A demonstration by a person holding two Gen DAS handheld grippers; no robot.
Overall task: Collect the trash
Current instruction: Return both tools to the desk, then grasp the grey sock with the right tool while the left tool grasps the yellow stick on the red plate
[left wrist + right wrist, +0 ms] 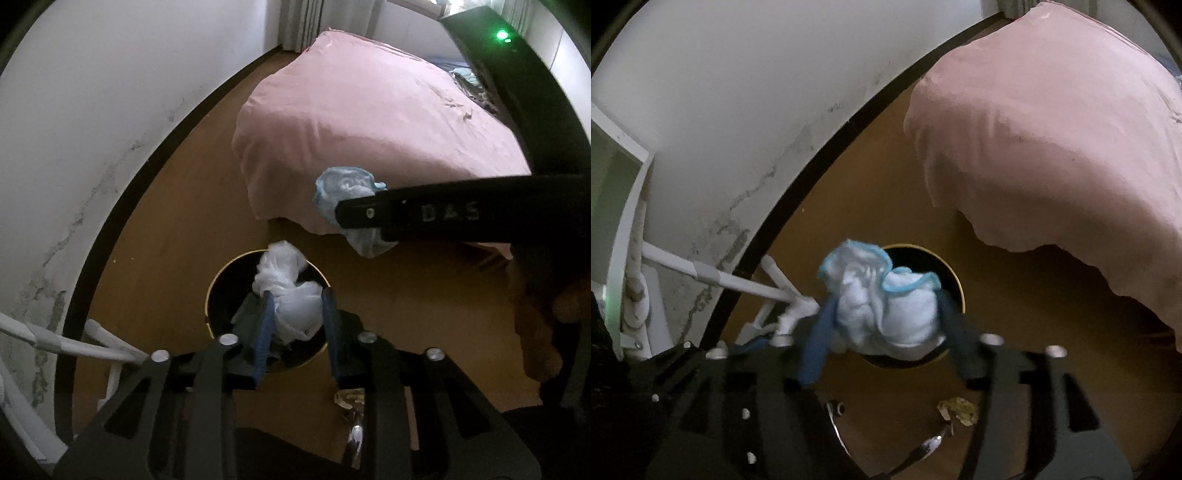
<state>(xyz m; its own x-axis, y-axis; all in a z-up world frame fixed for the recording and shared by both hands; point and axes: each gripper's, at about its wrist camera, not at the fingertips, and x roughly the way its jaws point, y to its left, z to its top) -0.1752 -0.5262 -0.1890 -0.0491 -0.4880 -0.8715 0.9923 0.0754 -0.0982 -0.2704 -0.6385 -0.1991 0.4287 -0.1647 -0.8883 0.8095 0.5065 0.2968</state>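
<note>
– where's the trash?
– both wads over the black bin [221, 295]. left gripper [297, 314] lightly pinches the white plastic wad [295, 306]; right gripper [882, 325], jaws parted, straddles the blue-edged tissue [886, 306].

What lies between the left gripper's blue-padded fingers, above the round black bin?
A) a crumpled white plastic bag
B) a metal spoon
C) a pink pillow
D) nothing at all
A: in the left wrist view the crumpled white plastic bag sits between the fingers of the left gripper, right over the black bin.
</note>
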